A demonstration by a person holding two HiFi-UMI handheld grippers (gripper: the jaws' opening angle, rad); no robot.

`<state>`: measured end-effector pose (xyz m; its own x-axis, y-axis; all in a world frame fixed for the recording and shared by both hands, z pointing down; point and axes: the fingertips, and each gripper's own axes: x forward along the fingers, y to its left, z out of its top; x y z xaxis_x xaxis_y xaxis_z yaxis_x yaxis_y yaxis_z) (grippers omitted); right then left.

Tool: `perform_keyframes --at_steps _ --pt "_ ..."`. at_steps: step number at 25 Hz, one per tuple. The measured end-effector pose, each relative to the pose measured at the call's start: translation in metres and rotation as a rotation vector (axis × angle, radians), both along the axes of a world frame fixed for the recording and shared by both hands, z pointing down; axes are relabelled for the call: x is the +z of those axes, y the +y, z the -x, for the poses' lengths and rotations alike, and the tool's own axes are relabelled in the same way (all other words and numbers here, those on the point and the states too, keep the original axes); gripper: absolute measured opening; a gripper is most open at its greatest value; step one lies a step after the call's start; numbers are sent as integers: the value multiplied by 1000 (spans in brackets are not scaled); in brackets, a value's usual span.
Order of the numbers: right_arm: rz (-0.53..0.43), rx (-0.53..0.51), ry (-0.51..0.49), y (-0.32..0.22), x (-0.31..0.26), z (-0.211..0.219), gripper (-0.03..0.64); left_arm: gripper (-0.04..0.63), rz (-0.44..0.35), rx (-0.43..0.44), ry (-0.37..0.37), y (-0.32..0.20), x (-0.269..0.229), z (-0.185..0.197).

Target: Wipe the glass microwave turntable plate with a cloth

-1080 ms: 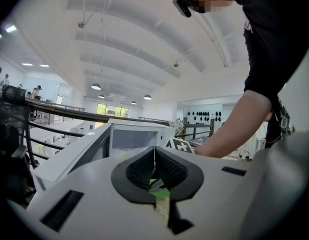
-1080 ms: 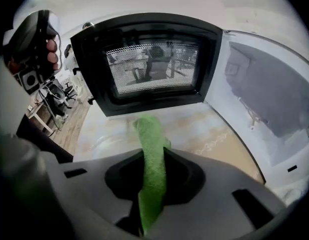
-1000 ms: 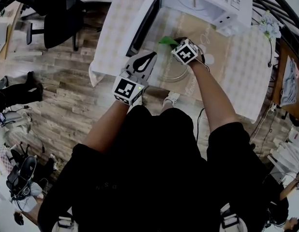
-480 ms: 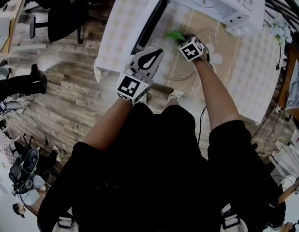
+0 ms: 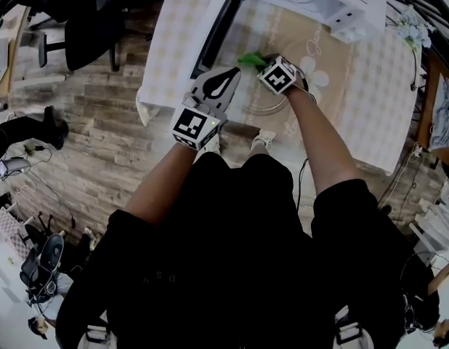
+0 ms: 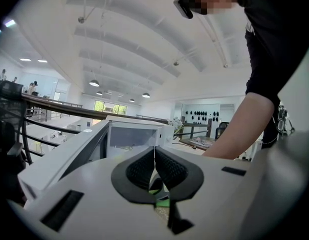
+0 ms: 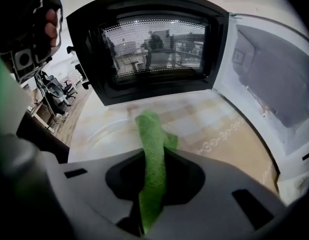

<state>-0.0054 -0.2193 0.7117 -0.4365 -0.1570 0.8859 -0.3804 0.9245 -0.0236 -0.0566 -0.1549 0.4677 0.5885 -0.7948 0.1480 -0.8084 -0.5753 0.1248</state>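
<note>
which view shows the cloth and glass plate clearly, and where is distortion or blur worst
Right gripper view: green cloth clear, glass plate faint and see-through, edges bent by fisheye. Head view: evenly lit, both small, strong warp. Left gripper view: ceiling washed out, foreground soft.

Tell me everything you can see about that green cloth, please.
The green cloth looks soft and fuzzy, like microfibre. It is bunched into a thick strip, and the right gripper is shut on it, with the jaws pinching it partway along. Its free end sticks forward out of the jaws and seems to rest on the glass turntable plate, which lies on the table in front of the open microwave. In the head view only a small green tuft shows.
</note>
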Motion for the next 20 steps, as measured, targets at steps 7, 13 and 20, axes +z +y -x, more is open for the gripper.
perform_keyframes --at_steps 7,13,20 --pt "27 -29 -8 32 0 4 57 21 -4 16 -1 9 -2 -5" --pt "55 -44 -13 59 0 7 57 20 -8 23 8 18 -1 -8" --pt "83 -61 -24 93 1 12 57 21 -18 25 18 28 -4 -12"
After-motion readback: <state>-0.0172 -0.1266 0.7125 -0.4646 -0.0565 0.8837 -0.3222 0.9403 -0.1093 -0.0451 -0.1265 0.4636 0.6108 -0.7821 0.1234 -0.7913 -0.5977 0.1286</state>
